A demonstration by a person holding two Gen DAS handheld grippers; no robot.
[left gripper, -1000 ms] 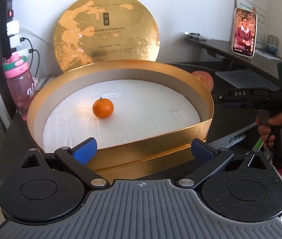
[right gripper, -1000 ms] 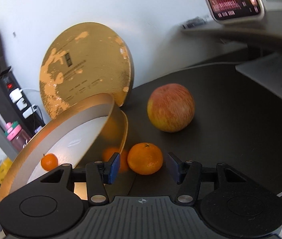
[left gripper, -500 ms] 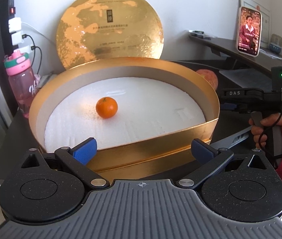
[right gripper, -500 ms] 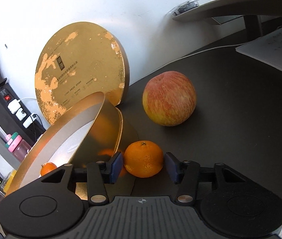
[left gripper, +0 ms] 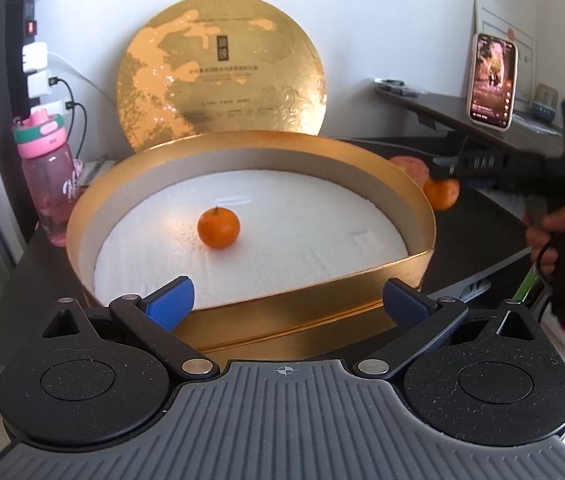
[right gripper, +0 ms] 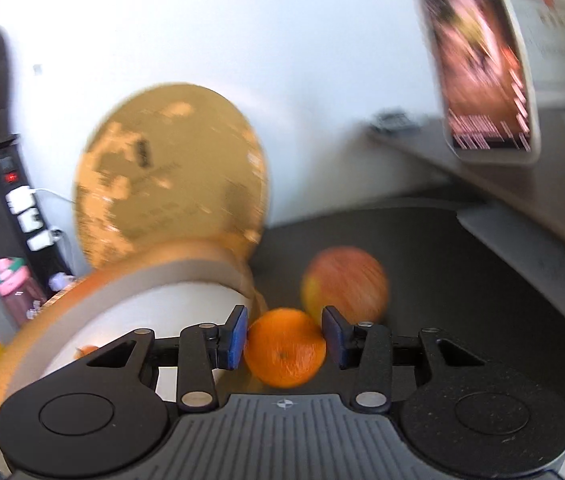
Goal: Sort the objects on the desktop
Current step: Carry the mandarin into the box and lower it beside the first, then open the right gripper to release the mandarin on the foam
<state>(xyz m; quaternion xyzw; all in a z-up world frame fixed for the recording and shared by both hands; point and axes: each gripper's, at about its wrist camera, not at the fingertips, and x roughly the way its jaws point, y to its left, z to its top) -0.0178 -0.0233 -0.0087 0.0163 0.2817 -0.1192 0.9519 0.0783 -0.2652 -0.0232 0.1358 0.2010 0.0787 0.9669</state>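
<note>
Tangerine [right gripper: 284, 347] round, glossy orange, pinched in right claw [right gripper: 284, 337], motion-blurred

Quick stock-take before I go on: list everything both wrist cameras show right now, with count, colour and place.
round box: one, gold, white lining, middle of desk
lid: one, gold, upright at the wall behind the box
small orange: one, inside the box
held orange: one, between the right fingers
apple: one, red-yellow, on desk right of the box
water bottle: one, pink, left of the box
phone: one, screen lit, on the raised shelf
power strip: one, black, white plugs, far left
left gripper: open, before the box
right gripper: shut on the held orange
hand: one, on the right gripper's handle
</note>
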